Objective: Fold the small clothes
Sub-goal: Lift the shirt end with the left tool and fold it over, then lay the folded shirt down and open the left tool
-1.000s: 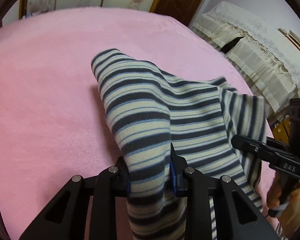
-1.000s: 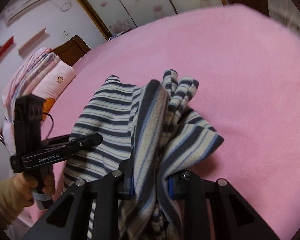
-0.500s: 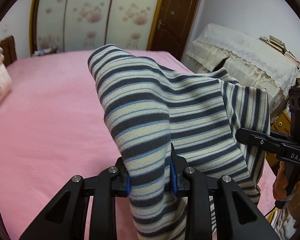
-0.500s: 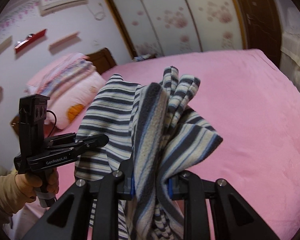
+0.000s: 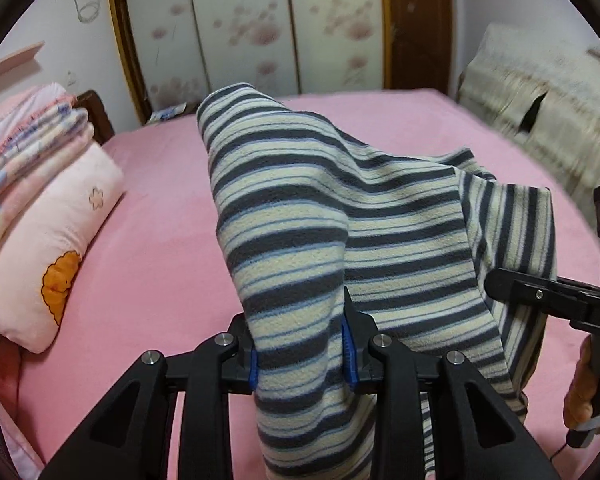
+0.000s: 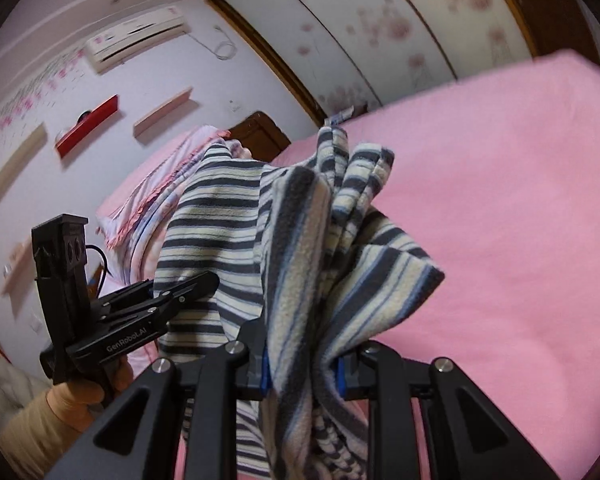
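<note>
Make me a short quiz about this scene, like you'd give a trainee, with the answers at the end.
1. True or false: the striped garment lies flat on the pink bed.
2. Which claws grip the cloth? A) left only B) right only C) both
3. Fill in: beside the bed's left edge in the left wrist view, a folded blanket sits on top of a pink ____ with an orange patch.

Key
1. False: it hangs bunched above the bed, held up.
2. C: the left claw and the right claw are each shut on a fold of it.
3. pillow, under the folded blanket.
</note>
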